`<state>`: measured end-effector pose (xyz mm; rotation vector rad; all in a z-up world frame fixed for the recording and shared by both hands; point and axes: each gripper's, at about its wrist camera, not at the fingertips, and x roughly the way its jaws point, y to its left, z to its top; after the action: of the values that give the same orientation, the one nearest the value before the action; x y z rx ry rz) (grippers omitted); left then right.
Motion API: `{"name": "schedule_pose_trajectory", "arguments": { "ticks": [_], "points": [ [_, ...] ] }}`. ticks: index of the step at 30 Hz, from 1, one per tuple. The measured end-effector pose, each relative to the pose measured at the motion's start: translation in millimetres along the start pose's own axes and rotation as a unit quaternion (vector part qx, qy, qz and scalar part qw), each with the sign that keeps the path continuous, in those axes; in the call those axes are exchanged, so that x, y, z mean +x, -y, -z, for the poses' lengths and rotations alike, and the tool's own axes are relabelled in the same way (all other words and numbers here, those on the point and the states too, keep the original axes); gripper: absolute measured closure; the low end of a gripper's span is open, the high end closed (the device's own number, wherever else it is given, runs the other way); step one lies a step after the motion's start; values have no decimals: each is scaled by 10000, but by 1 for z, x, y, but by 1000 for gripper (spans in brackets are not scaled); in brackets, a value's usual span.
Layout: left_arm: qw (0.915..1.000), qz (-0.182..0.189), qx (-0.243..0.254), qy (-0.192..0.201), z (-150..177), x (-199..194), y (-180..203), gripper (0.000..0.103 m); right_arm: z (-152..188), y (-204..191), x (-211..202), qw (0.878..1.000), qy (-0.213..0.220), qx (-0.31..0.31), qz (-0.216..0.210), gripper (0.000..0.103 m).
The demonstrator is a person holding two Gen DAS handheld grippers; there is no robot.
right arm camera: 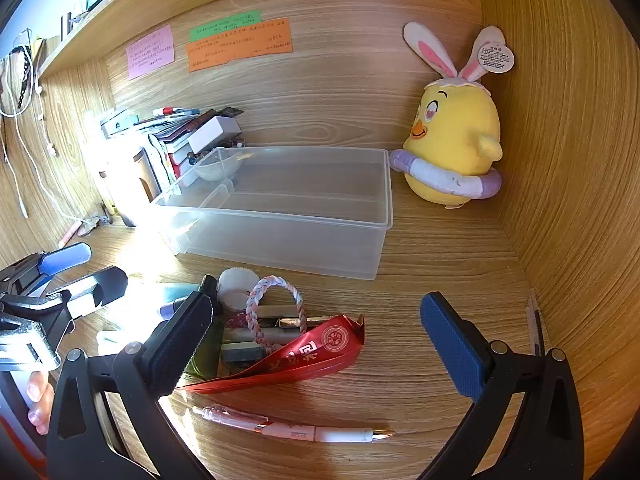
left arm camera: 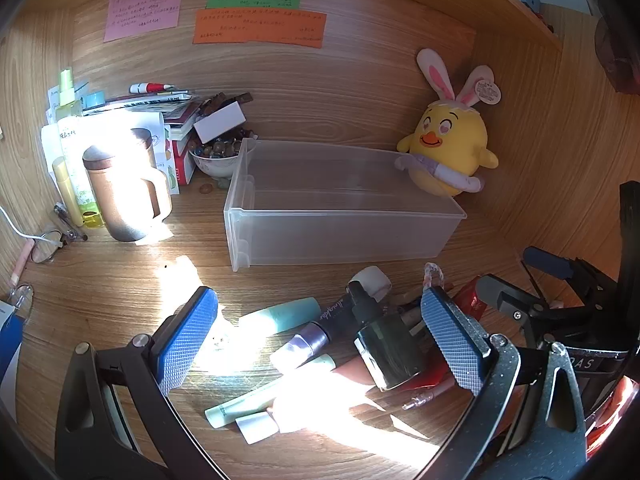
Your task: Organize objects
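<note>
1. left wrist view shows the pile of small things (left arm camera: pixel 340 344) on the desk (left arm camera: pixel 120 292), just in front of the clear bin (left arm camera: pixel 344 236), which looks empty: a dark bottle (left arm camera: pixel 384 344), teal and pale green tubes, a white cap.
2. right wrist view adds a red packet (right arm camera: pixel 304 356) and braided hair tie (right arm camera: pixel 276 312) in the heap, with a pink pen (right arm camera: pixel 296 428) lying apart, nearer the camera.
3. risk: the items overlap, so closing on one could drag or roll its neighbours; round tubes may squirt out of the pads.
4. risk: sun glare washes out the tubes' edges, so a grasp could land off-centre.
5. left gripper (left arm camera: pixel 320 332) is spread wide, holding nothing, the pile between and below its jaws.
6. right gripper (right arm camera: pixel 316 344) is equally wide and empty, the packet and pen within its span; both grippers crowd one heap and could collide.
</note>
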<state>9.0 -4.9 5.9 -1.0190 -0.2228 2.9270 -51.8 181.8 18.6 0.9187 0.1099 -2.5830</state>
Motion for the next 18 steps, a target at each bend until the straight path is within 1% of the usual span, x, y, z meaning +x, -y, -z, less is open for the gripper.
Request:
{"name": "schedule_pose_trajectory", "arguments": {
  "ticks": [18],
  "points": [
    [10000,-14,25,10,1,-1,1,0,1,-1,-2,10000,2,21,6,0]
  ]
}}
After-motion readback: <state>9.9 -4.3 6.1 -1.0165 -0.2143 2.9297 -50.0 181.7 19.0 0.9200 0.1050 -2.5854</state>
